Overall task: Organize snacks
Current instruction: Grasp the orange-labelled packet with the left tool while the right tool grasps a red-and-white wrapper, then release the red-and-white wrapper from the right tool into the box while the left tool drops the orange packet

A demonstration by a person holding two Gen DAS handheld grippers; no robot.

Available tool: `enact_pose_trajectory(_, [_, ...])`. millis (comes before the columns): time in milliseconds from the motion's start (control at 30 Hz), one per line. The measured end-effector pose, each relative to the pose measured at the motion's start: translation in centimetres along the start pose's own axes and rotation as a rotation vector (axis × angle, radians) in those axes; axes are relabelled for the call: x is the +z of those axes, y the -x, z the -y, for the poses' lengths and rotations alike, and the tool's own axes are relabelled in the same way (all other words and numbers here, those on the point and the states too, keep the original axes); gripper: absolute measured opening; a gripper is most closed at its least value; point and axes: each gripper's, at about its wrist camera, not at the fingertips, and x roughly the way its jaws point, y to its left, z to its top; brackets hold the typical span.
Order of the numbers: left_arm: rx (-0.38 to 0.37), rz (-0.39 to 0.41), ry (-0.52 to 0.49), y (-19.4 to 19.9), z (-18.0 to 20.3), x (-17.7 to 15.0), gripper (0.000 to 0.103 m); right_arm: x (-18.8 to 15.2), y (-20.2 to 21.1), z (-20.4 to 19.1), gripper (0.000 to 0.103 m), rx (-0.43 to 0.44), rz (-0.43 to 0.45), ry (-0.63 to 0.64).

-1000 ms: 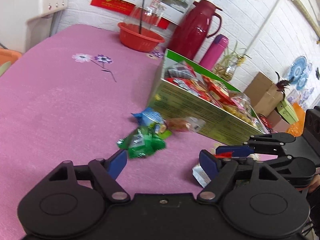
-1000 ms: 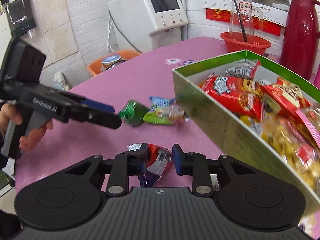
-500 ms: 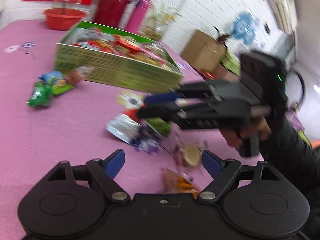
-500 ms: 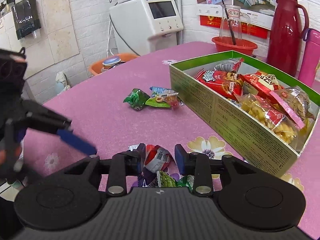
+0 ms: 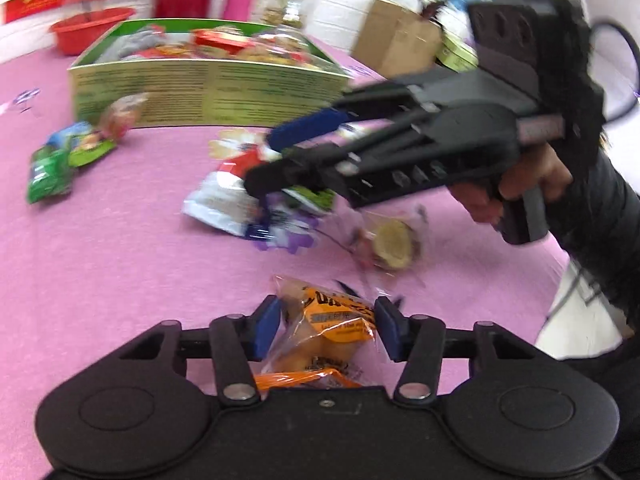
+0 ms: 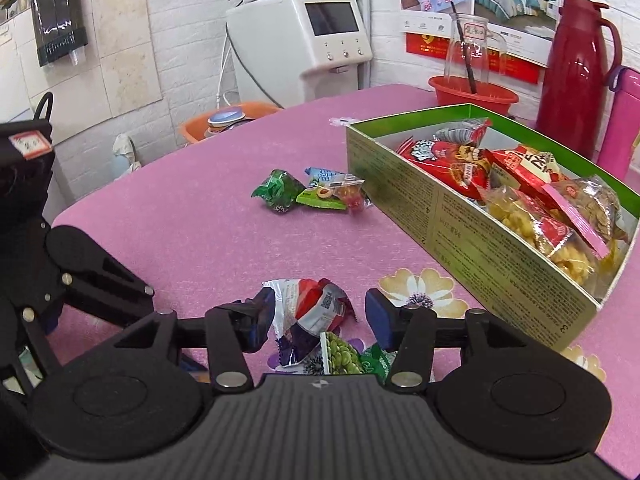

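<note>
Left hand-held gripper [image 5: 326,326] at lower centre of the left wrist view, jaws closing around an orange-labelled clear snack packet [image 5: 328,332] lying on the pink table [image 5: 120,264], blue pads just beside the wrapper's edges, contact too blurred to tell. Right hand-held gripper [image 6: 318,318] at lower centre of the right wrist view, jaws opening, pads apart from the red-and-silver snack packet [image 6: 316,312] lying between them on top of a small heap of green and purple packets [image 6: 340,354]. Green cardboard box [image 6: 460,232] at right of that view, filled with red and yellow snack bags. Cluster of small green and blue wrapped snacks [image 6: 308,194] on the table left of the box, well apart from both grippers. Red thermos [image 6: 576,68] and red basin [image 6: 472,94] at upper right, behind the box
</note>
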Motion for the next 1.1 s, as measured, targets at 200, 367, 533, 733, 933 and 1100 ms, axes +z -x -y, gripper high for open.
enact_pose_trajectory(200, [0.104,0.068,0.142,1.2,-3.4,0.2,0.020,0.4,-1.7,-0.2,0.086,0.001,-0.031,0.004])
enact_pose_trajectory(367, [0.114,0.077,0.146,1.7,-3.5,-0.1,0.040,0.2,-2.8,-0.3,0.089,0.003,-0.077,0.004])
enact_pose_trajectory(533, [0.116,0.084,0.127,2.1,-3.6,-0.8,0.037,-0.3,-3.0,-0.9,0.088,-0.010,-0.100,0.048])
enact_pose_trajectory(733, [0.152,0.106,0.179,2.3,-3.8,-0.6,0.007,-0.2,-2.2,-1.7,0.069,-0.045,-0.058,0.076])
enact_pose_trajectory(933, [0.179,0.188,0.213,4.3,-4.4,1.4,0.007,1.0,0.2,-0.9,0.068,-0.058,0.050,0.052])
enact_pose_trajectory(1100, [0.208,0.312,0.189,6.4,-4.3,5.5,0.007,2.8,2.2,0.5,0.069,-0.104,0.165,0.012])
